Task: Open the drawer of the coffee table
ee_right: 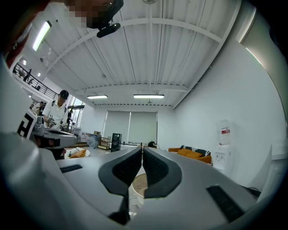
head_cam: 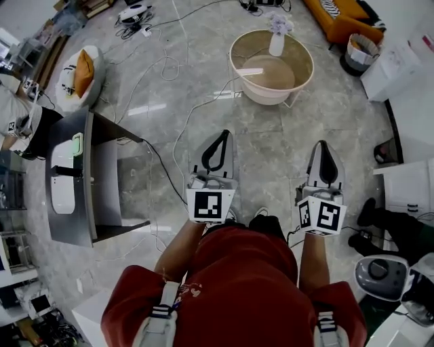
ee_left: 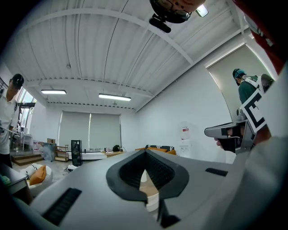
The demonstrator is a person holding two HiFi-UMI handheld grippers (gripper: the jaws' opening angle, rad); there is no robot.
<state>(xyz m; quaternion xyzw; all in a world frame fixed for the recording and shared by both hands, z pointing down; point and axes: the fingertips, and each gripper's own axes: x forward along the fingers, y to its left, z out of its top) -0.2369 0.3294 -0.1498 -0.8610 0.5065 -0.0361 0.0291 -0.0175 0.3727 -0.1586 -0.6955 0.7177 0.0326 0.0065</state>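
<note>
The round beige coffee table [head_cam: 271,93] stands on the floor ahead of me, with a white vase of flowers [head_cam: 277,42] on its top. No drawer shows from here. My left gripper [head_cam: 221,133] and right gripper [head_cam: 323,144] point level toward it, side by side and well short of it. Both are shut with nothing between the jaws. In the left gripper view, the left gripper [ee_left: 145,152] frames part of the table [ee_left: 150,195] below its tips. The right gripper [ee_right: 142,148] shows the table [ee_right: 137,184] under its closed tips.
A dark grey side table [head_cam: 71,227] with a white device [head_cam: 62,179] stands at my left. Cables [head_cam: 169,68] trail over the floor. An orange sofa [head_cam: 342,17], a bin [head_cam: 359,53] and a white cabinet [head_cam: 407,186] lie right. A person [head_cam: 17,122] stands far left.
</note>
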